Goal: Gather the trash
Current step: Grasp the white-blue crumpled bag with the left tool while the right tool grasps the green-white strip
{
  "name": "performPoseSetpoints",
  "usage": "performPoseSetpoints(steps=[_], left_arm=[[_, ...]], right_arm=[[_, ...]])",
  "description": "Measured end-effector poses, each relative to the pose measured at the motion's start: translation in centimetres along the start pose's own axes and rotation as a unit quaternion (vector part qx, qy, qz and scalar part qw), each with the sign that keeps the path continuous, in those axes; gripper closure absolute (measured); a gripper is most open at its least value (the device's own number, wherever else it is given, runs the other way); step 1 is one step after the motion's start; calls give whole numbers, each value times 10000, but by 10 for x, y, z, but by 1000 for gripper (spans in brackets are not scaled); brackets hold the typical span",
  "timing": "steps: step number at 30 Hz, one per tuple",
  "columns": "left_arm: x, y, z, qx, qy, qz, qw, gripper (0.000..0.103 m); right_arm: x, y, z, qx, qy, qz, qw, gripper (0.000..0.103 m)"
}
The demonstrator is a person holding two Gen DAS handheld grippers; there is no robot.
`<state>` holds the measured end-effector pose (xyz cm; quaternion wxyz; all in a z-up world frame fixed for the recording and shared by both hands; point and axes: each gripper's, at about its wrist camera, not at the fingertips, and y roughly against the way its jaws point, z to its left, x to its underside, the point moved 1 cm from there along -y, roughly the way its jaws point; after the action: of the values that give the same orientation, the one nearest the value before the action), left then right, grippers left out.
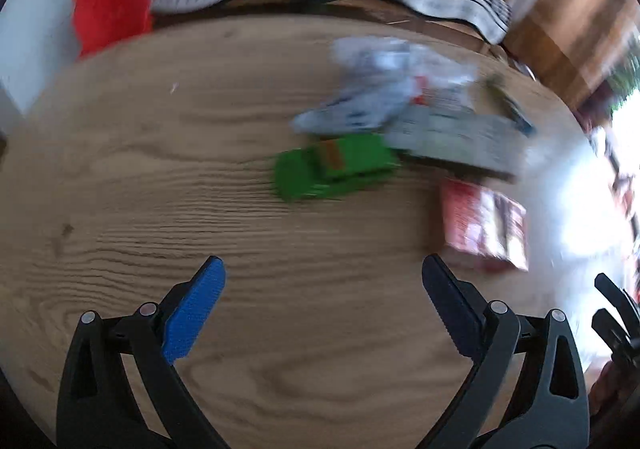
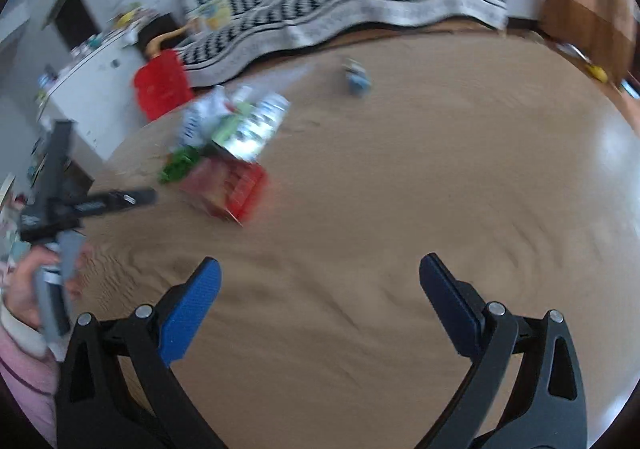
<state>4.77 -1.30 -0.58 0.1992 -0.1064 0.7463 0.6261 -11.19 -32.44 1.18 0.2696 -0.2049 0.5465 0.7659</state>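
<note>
The trash sits in a loose heap on my wooden tabletop (image 1: 160,169): a green wrapper (image 1: 332,167) touching a crumpled white plastic bag (image 1: 380,89) and a flat grey pack (image 1: 456,141), with a red packet (image 1: 484,225) just beside them. A small blue scrap (image 2: 357,79) lies well apart. Everything is motion-blurred. My left gripper (image 1: 322,273) hovers near the heap, fingers spread wide and holding nothing. My right gripper (image 2: 320,273) is equally wide and bare over plain wood. A red basket (image 2: 162,85) stands beyond the edge.
</note>
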Motion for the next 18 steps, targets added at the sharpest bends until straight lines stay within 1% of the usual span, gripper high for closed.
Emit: performPoseSetpoints(steps=[1,2,4,6,7,8,10,12,13,14,15,16,17,18], left_arm=[[-7,-7,5,147,137,50,9998,7],[-14,-8,7,150,131,13,9998,7],[-31,-8,-2,24,-117,-208,9997,7],[-42,-9,-14,13,-297,-254,9992,7],[-54,-15,-20,58,-410,-245,9988,7],[-60,-20,-23,66,-488,-238,9985,7],[-76,-28,-29,-20,-665,-231,9975,7],[-85,-35,-32,-93,-748,-251,9968,7],[-91,-39,-32,-49,-768,-233,9968,9],[-95,-44,-32,-1,-773,-207,9968,12],[-96,-48,-31,54,-786,-170,9967,29],[-98,-54,-32,125,-800,-129,9966,51],[-98,-59,-33,183,-777,-107,9968,57],[-100,-62,-32,185,-766,-131,9968,63]], right_arm=[[-16,-7,12,-110,112,-53,9999,7],[-25,-10,16,-189,167,-102,9996,7],[-52,-23,33,-260,287,-230,9990,7],[-69,-37,43,-323,276,-264,9987,7],[-73,-43,43,-384,224,-235,9987,7],[-83,-59,48,-501,108,-161,9986,8],[-95,-81,51,-671,-79,7,9977,11],[-105,-101,52,-782,-216,158,9966,17],[-105,-107,50,-833,-286,203,9959,20],[-108,-115,49,-886,-389,266,9950,25],[-110,-123,48,-963,-488,326,9936,32],[-112,-129,47,-1024,-550,381,9925,36],[-112,-137,48,-1128,-620,489,9905,50],[-111,-143,49,-1271,-666,611,9878,71]])
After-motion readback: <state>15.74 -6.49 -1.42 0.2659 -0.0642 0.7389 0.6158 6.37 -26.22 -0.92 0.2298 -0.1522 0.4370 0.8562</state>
